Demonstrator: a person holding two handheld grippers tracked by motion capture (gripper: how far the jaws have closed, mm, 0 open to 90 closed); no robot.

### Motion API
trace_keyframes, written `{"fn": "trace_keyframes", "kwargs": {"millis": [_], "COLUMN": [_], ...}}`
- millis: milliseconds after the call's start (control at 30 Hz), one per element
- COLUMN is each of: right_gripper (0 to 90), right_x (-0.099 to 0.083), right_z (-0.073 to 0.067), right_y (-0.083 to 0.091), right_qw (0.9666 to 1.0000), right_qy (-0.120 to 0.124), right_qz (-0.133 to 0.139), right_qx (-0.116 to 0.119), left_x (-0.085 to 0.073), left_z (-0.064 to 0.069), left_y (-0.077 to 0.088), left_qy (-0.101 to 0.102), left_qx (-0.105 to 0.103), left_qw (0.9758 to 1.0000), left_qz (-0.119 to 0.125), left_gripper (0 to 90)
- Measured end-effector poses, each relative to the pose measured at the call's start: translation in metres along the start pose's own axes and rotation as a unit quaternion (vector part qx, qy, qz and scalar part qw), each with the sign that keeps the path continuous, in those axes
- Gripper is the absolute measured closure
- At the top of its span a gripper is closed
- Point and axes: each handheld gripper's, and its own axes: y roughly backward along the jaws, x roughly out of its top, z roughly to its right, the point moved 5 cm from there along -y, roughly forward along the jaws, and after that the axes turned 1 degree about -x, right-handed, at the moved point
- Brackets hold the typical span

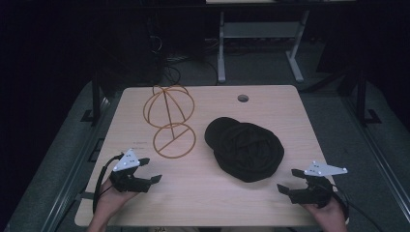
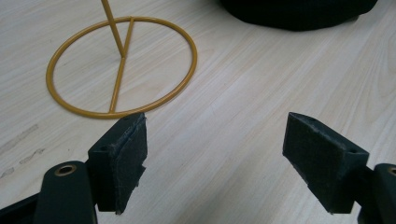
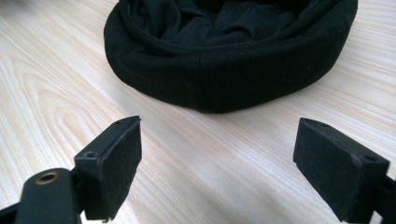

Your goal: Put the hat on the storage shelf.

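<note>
At the near edge of the pale wooden worktop (image 1: pixel 203 193), the left gripper (image 1: pixel 153 170) hovers at the near left, its fingers (image 2: pixel 119 161) spread wide with nothing between them. At the near right, the right gripper (image 1: pixel 288 181) hovers likewise, its fingers (image 3: pixel 112 165) wide apart and empty over bare wood. Each is held by a hand coming in from the near side.

Just beyond the right gripper, right of centre, lies the black hat (image 1: pixel 246 147), crown down and opening up, its soft lining crumpled inside; in the right gripper view its rim (image 3: pixel 224 79) sits close ahead of the fingers, not touching them.

Left of the hat and apart from it stands the yellow wire stand (image 1: pixel 170 121): its flat ring base (image 2: pixel 119 65) rests on the worktop just ahead of the left gripper's fingers, and a thin post rises to a rounded wire cage at the far left.
</note>
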Motion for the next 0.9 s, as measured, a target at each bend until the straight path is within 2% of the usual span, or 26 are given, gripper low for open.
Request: {"fn": "trace_keyframes", "kwargs": {"millis": [267, 467, 500, 700, 900], "right_gripper": [15.1, 15.0, 15.0, 15.0, 15.0], "right_x": [-0.001, -0.002, -0.002, -0.003, -0.002], "right_z": [0.0, 0.001, 0.002, 0.002, 0.003], "right_y": [0.002, 0.005, 0.005, 0.005, 0.006], "right_qw": [1.0, 0.9999, 0.9999, 0.9999, 0.9998], "right_qy": [-0.001, -0.008, -0.011, -0.01, -0.011], "right_qz": [0.001, 0.008, 0.007, 0.005, 0.01], "right_qx": [-0.003, -0.009, -0.01, -0.011, -0.009], "left_x": [0.006, 0.013, 0.019, 0.032, 0.053], "left_z": [0.003, 0.007, 0.01, 0.015, 0.027], "left_y": [-0.004, -0.008, -0.01, -0.015, -0.024], "left_qy": [-0.005, -0.017, -0.023, -0.034, -0.047], "left_qx": [-0.008, -0.016, -0.019, -0.03, -0.051], "left_qw": [1.0, 0.9997, 0.9995, 0.999, 0.9976], "left_qz": [-0.001, -0.006, -0.004, -0.002, 0.002], "left_gripper": [21.4, 21.4, 21.4, 21.4, 21.4]}}
